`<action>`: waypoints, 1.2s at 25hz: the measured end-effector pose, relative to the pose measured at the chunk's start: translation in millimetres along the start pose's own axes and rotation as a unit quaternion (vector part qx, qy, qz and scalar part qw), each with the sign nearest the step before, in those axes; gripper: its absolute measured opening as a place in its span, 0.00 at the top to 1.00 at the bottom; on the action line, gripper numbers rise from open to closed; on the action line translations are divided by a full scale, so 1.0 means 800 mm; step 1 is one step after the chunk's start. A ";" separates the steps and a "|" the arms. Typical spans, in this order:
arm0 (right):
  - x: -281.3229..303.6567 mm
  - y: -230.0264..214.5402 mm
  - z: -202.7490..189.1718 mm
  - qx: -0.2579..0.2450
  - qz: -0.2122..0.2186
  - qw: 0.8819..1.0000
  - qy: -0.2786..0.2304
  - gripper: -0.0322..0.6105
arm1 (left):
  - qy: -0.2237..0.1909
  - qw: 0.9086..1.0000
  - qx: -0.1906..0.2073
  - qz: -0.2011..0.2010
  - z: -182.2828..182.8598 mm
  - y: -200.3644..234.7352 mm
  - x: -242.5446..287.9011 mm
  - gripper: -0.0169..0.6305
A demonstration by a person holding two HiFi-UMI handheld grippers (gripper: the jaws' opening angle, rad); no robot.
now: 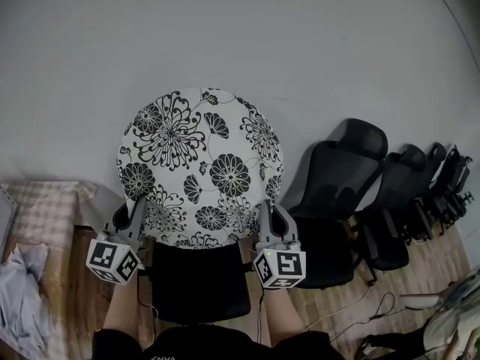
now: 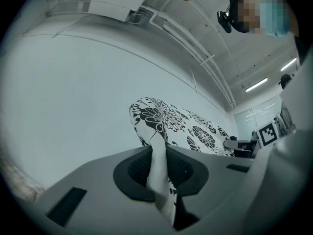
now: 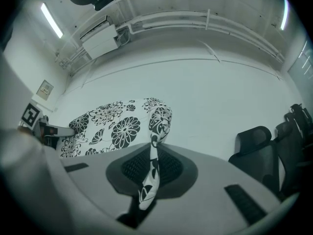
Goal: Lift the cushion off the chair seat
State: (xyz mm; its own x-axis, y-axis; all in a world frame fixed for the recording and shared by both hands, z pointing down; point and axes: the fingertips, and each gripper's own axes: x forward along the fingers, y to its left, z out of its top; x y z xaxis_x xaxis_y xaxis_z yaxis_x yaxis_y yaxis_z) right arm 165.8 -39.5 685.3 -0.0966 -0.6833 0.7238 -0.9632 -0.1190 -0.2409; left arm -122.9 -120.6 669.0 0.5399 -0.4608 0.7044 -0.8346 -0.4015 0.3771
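Observation:
A round white cushion [image 1: 201, 167] with black flower print hangs in the air above a black office chair seat [image 1: 199, 280]. My left gripper [image 1: 137, 214] is shut on the cushion's lower left edge, and my right gripper [image 1: 271, 216] is shut on its lower right edge. In the left gripper view a fold of the cushion [image 2: 159, 180] is pinched between the jaws, with the rest of it spreading up and to the right. The right gripper view shows the cushion edge [image 3: 150, 175] clamped the same way, and the left gripper [image 3: 44, 129] at the far side.
A row of black office chairs [image 1: 341, 193] stands to the right along the white wall [image 1: 240, 36]. At the left are a checked cloth surface [image 1: 45, 208] and a crumpled pale cloth [image 1: 22, 283]. Cables [image 1: 375, 306] lie on the wooden floor at the lower right.

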 end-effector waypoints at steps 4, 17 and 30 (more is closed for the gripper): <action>0.001 0.000 0.000 -0.002 0.003 1.000 -0.008 0.91 | -0.008 1.000 0.006 0.000 -0.001 0.000 -0.001 0.91; 0.001 -0.001 -0.001 -0.009 0.002 0.999 -0.032 0.91 | -0.027 1.000 0.010 -0.006 -0.005 0.001 0.001 0.91; 0.003 -0.001 -0.003 -0.018 0.000 0.999 -0.033 0.91 | -0.033 0.999 0.014 -0.008 -0.005 0.000 0.001 0.91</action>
State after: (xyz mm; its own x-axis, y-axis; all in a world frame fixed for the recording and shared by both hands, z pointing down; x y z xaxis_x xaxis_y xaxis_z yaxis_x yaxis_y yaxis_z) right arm 166.1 -39.4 688.6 -0.0820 -0.7289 0.6797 -0.9718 -0.0927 -0.2166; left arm -123.0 -118.0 671.9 0.5605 -0.5042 0.6570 -0.8226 -0.4305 0.3715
